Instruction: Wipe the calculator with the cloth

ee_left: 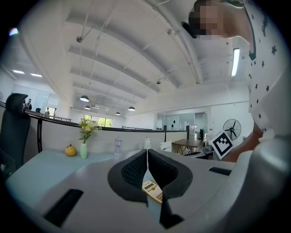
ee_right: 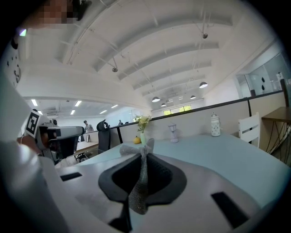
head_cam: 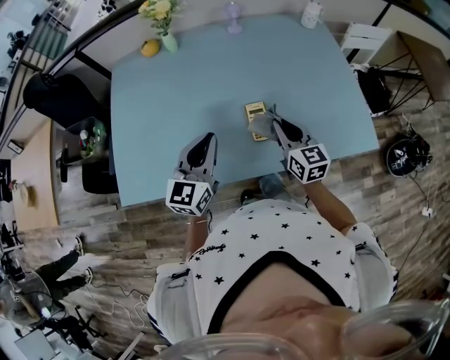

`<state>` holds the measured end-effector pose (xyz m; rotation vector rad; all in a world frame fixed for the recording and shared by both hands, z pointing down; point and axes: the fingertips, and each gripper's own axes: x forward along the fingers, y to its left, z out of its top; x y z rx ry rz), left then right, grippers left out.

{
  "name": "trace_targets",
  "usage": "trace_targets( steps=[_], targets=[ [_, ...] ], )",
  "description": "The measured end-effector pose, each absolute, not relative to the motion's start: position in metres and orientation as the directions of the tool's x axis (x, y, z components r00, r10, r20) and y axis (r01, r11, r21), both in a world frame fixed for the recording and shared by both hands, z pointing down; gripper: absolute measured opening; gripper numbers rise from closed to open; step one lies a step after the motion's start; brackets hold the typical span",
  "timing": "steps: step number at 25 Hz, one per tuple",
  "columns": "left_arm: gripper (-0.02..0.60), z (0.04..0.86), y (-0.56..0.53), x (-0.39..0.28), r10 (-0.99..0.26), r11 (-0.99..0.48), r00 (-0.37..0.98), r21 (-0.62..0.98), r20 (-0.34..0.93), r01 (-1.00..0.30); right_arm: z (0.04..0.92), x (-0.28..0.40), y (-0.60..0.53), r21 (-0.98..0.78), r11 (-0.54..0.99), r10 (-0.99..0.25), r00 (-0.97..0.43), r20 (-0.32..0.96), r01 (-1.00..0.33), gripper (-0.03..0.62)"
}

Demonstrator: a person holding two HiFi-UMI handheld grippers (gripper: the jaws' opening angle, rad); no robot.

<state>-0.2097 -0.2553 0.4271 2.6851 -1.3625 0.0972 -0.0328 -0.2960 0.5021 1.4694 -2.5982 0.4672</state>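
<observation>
A small yellowish calculator [head_cam: 254, 110] lies flat on the light blue table [head_cam: 183, 91], near its front right. A grey cloth [head_cam: 261, 127] rests over the calculator's near end. My right gripper [head_cam: 273, 121] is shut on that cloth; in the right gripper view the grey cloth [ee_right: 138, 191] hangs pinched between the jaws of the right gripper [ee_right: 143, 152], bunched at the tips. My left gripper [head_cam: 208, 138] hovers to the left of the calculator, shut with nothing in it. In the left gripper view the calculator [ee_left: 153, 191] shows below the left gripper [ee_left: 147, 152].
Along the table's far edge stand a vase of yellow flowers [head_cam: 163, 24], a yellow fruit [head_cam: 150, 48], a clear glass [head_cam: 233, 20] and a white jar [head_cam: 311, 14]. A black office chair [head_cam: 60, 98] is at the left, a white chair [head_cam: 365, 39] at the right.
</observation>
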Motion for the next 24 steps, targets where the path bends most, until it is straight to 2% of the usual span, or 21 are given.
trace_targets(
  steps=[24],
  targets=[
    [0.031,0.427,-0.252,-0.205,-0.789,-0.599,0.605,0.089,0.104,-0.796,0.476,-0.045,-0.283,-0.218,0.516,-0.811,-0.554,0.186,-0.828,0.029]
  ],
)
